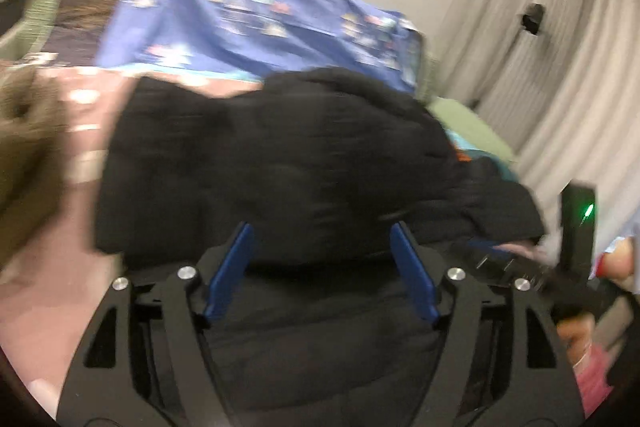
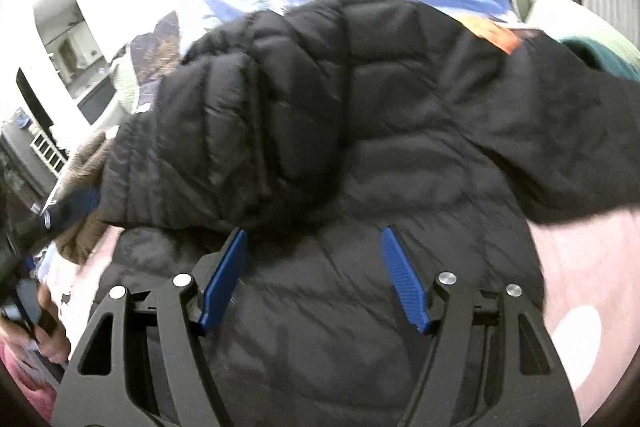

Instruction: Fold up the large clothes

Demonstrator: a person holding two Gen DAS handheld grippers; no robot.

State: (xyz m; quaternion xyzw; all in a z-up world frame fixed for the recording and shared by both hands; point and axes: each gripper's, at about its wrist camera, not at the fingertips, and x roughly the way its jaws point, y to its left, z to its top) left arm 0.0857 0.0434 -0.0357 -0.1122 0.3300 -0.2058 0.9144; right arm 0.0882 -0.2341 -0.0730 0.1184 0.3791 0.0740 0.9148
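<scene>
Left gripper (image 1: 322, 267): blue-padded fingers spread wide over the black fabric, nothing pinched between them; the view is motion-blurred. Right gripper (image 2: 314, 269): likewise spread wide, pads apart above the quilted cloth, gripping nothing.

Bed cover (image 2: 576, 267): pink, with pale spots; it carries everything listed here and shows bare along the near right and near left edges.

Black puffer jacket (image 2: 360, 115): quilted, large, lying across the middle of the bed and taking up most of both wrist views. One quilted part, a sleeve or the hood, I cannot tell which, is folded over the body toward the left side of the right wrist view; a smoother black panel runs off toward the bed's right edge.

Blue patterned blanket (image 1: 256, 23): bunched along the far edge of the bed against the wall, behind the jacket.

Curtain (image 1: 560, 75): pale, pleated, hanging at the right side of the room.

Brown furry item (image 1: 28, 147): just beside the jacket at the bed's left edge; too blurred to identify.

Orange patch (image 2: 504, 39): small, at the jacket's far right edge, whether a label or a separate thing is unclear.
</scene>
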